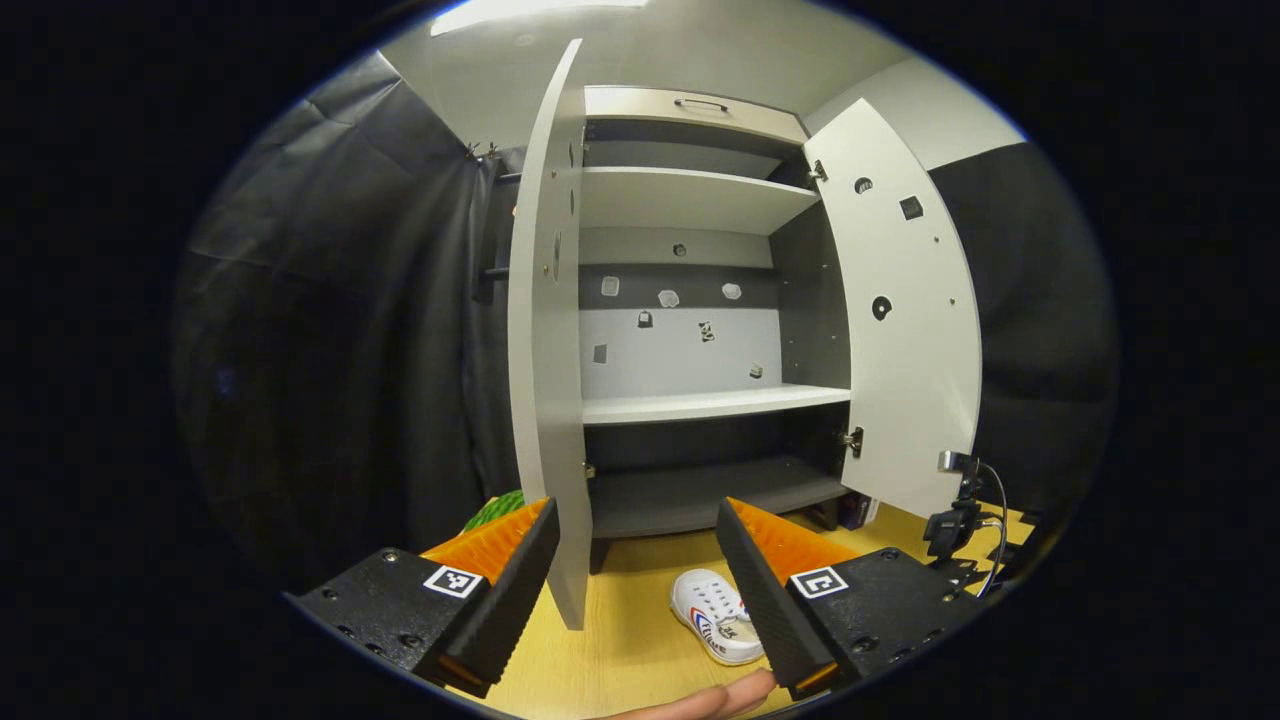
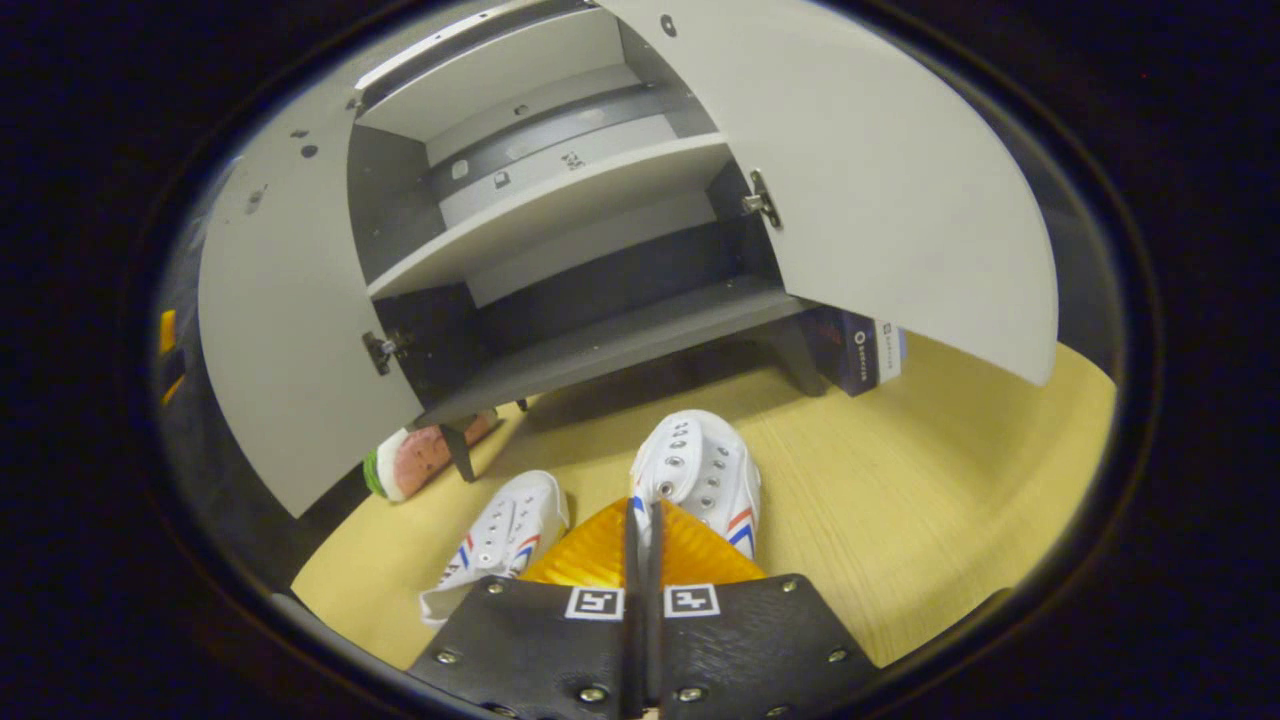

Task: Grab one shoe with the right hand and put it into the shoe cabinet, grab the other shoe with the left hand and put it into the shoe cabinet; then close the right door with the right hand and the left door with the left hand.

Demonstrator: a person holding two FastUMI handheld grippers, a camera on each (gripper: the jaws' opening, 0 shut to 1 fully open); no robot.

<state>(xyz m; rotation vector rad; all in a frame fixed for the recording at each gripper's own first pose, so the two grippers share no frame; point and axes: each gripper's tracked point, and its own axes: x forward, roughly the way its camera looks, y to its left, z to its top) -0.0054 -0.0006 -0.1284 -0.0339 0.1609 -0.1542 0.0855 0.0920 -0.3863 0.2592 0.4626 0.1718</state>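
Observation:
Two white shoes with red and blue stripes lie on the yellow wooden floor in front of the shoe cabinet point(image 2: 590, 345). My right gripper point(image 2: 642, 512) is shut on the rim of the right-hand shoe point(image 2: 700, 465), hiding its heel. The other shoe point(image 2: 505, 535) lies just to its left, apart from the fingers. Both cabinet doors, left point(image 2: 290, 330) and right point(image 2: 880, 200), stand wide open. In the left gripper view my left gripper point(image 1: 640, 520) hangs open and holds nothing, facing the cabinet's shelves point(image 1: 715, 403), with one white shoe point(image 1: 712, 612) on the floor below it.
A watermelon-patterned toy point(image 2: 420, 455) lies by the cabinet's left leg. A dark blue box point(image 2: 855, 350) stands under the right door. A small camera on a stand point(image 1: 960, 520) sits to the right on the floor. A person's finger point(image 1: 700, 700) shows at the bottom edge.

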